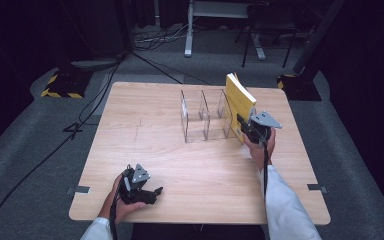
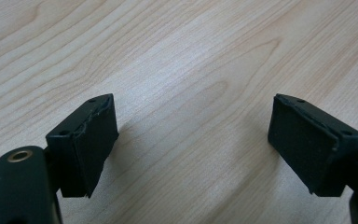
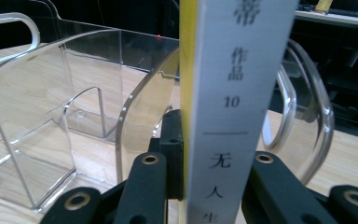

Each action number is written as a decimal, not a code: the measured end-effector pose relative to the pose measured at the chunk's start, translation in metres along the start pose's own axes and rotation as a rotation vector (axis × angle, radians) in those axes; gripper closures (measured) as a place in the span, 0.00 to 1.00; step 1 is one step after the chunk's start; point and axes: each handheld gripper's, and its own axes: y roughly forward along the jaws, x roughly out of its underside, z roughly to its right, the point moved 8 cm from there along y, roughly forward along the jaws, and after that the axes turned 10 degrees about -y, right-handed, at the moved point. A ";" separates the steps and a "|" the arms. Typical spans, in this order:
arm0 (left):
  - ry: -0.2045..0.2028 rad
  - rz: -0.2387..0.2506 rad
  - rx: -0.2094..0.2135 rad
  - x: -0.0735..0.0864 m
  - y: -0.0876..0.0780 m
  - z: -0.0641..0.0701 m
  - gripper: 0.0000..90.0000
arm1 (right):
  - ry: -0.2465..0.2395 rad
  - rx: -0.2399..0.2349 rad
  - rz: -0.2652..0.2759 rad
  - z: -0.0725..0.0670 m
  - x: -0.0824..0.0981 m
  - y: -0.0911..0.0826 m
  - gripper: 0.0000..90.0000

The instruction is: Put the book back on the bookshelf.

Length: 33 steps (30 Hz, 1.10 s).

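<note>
A yellow book (image 1: 240, 102) stands upright at the right end of a clear plastic file rack (image 1: 200, 117). My right gripper (image 1: 250, 131) is shut on the book near its lower spine. In the right gripper view the book's white spine (image 3: 235, 93) with printed characters rises between the two black jaws, and the rack's clear dividers (image 3: 140, 112) curve behind it. My left gripper (image 1: 145, 192) rests low over the table's near left part, held in a hand. In the left gripper view its pads (image 2: 91, 140) stand wide apart over bare wood, and the left gripper (image 2: 193, 147) holds nothing.
The wooden table (image 1: 160, 160) stands on grey carpet. Cables (image 1: 80, 120) run across the floor at the left. Stand bases with yellow-black tape (image 1: 60, 85) and desk legs (image 1: 190, 40) sit beyond the far edge.
</note>
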 end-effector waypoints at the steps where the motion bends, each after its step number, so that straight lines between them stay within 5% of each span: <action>1: 0.002 0.000 -0.001 0.000 0.000 0.000 0.18 | -0.003 0.001 0.001 0.001 -0.002 0.001 0.85; 6: -0.001 0.001 0.000 0.000 0.000 0.000 0.18 | 0.017 0.008 0.046 0.004 -0.011 0.003 0.85; 14: 0.004 -0.004 0.003 0.001 -0.001 0.001 0.18 | 0.059 0.003 0.021 0.006 0.001 0.011 0.85; 33: 0.006 -0.004 0.004 0.001 -0.001 0.001 0.18 | -0.023 -0.057 -0.018 0.004 -0.003 -0.011 0.79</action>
